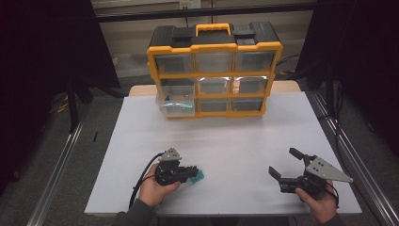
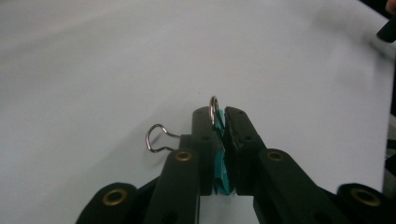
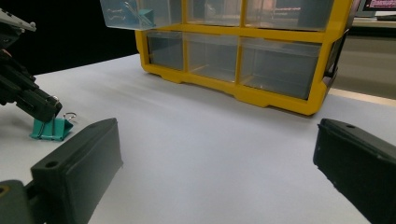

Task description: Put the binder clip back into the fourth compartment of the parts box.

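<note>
The left gripper (image 1: 192,175) is pinching a teal binder clip (image 1: 198,176) near the front of the white table (image 1: 235,136), its jaws closed on the clip's body while one wire handle is sticking out to the side and the other is poking up between the jaw tips in the left gripper view. The clip is lying at the very tips of that gripper, on its right, so the left hand is the one in charge; the right gripper (image 1: 285,165) is resting well apart on the table with its jaws standing wide and nothing between them. The coming move is probably turning on the yellow drawer cabinet (image 1: 214,70) at the far edge: its middle-left drawer (image 1: 176,102) is sitting pulled out, almost straight ahead of the clip, and is already holding something teal, seemingly another clip. The other drawers are sitting shut, their contents too faint to tell.
</note>
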{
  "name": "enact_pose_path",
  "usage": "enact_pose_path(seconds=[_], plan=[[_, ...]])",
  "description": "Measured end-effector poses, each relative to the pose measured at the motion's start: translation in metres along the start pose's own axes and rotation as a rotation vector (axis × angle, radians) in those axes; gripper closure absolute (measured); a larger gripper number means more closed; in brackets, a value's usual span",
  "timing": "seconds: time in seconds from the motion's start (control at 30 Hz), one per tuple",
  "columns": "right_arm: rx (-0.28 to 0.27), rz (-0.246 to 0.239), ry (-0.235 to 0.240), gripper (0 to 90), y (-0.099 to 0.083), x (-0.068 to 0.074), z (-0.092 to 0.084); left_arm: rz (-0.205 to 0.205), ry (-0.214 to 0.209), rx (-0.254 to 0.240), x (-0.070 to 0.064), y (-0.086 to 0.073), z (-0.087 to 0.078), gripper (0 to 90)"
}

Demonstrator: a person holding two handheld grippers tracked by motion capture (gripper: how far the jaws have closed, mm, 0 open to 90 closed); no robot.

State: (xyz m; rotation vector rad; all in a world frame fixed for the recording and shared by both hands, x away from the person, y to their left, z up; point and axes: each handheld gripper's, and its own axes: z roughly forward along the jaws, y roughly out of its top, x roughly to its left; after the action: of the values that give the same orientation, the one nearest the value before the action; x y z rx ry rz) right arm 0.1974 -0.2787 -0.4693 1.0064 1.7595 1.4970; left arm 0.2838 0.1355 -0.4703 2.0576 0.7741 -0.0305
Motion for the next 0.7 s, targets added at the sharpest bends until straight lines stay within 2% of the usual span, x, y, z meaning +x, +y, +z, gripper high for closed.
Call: enact_pose_path(seconds=[0.17, 0.23, 0.3, 0.47, 0.5, 0.6, 0.7], plan=[[0.0, -0.001, -0.001, 0.5, 0.0, 0.0, 0.0, -0.031, -0.04, -0.012, -0.002, 0.003, -0.001, 88.9], [-0.001, -0.002, 0.0, 0.5, 0.0, 0.0, 0.0, -0.016, -0.037, -0.001, -0.003, 0.006, -0.001, 89.7], [-0.001, -0.001, 0.0, 0.5, 0.0, 0.0, 0.0, -0.031, -0.039, 0.0, -0.003, 0.007, -0.001, 89.8], [-0.001, -0.003, 0.0, 0.5, 0.0, 0.0, 0.0, -0.038, -0.043, -0.007, -0.001, 0.012, -0.004, 89.8], [0.0, -0.002, -0.002, 0.5, 0.0, 0.0, 0.0, -0.054, -0.062, -0.015, 0.0, 0.014, -0.006, 89.8], [0.001, -0.002, -0.002, 0.5, 0.0, 0.0, 0.0, -0.055, -0.074, -0.034, 0.002, 0.025, -0.016, 89.8], [0.0, -0.001, -0.004, 0.5, 0.0, 0.0, 0.0, -0.054, -0.084, -0.067, 0.002, 0.044, -0.03, 89.8]])
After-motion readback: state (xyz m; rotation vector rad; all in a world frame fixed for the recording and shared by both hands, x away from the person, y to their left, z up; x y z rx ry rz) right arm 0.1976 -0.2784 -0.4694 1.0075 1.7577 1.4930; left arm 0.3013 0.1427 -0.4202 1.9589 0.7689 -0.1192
